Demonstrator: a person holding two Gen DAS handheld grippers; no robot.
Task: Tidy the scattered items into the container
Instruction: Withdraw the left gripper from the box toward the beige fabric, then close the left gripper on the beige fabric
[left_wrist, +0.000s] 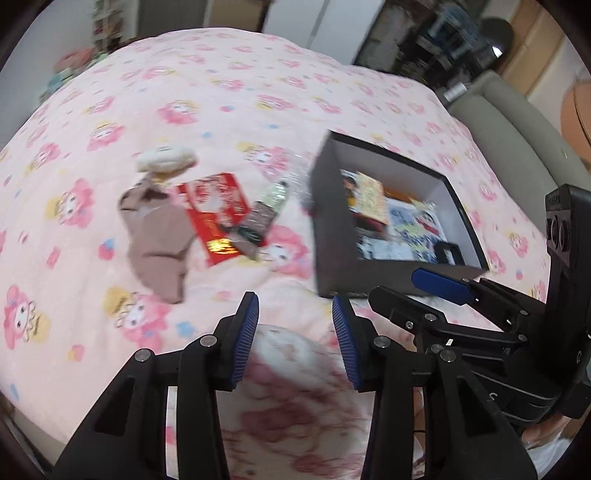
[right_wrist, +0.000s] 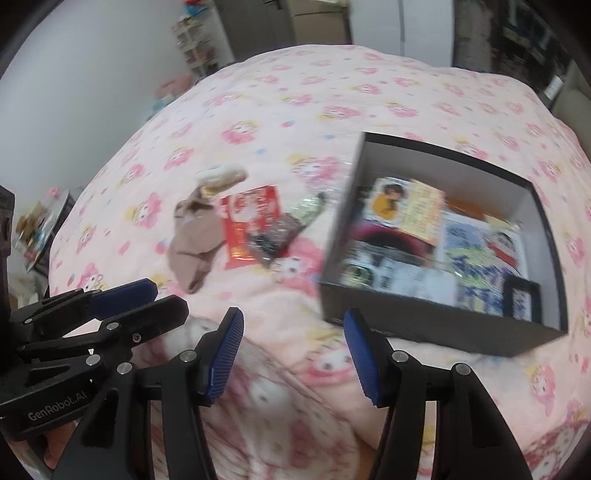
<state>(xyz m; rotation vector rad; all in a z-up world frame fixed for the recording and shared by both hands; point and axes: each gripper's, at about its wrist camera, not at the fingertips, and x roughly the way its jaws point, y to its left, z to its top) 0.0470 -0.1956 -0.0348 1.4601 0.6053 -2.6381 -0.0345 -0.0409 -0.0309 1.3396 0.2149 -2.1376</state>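
A black box (left_wrist: 332, 229) (right_wrist: 424, 325) with white inner walls sits on the bed and holds several cards and papers. To its left lie a brown cloth (left_wrist: 159, 236) (right_wrist: 195, 232), a cream round thing (left_wrist: 166, 158) (right_wrist: 221, 177), a red packet (left_wrist: 218, 214) (right_wrist: 251, 221), a dark packet (left_wrist: 258, 218) (right_wrist: 273, 232) and a greenish wrapped item (left_wrist: 275, 194) (right_wrist: 308, 208). My left gripper (left_wrist: 295, 341) (right_wrist: 147, 302) hovers open over the bedspread, nearer than the items, nothing between its pads. My right gripper (right_wrist: 294, 358) (left_wrist: 417, 295) is open and empty beside it, just before the box's near wall.
Everything lies on a pink bedspread (left_wrist: 229, 92) printed with cartoon flowers. A grey padded edge (left_wrist: 498, 122) runs along the bed's right side, with an orange ball (left_wrist: 576, 110) past it. Shelves and a white wall (right_wrist: 92, 92) stand behind the bed.
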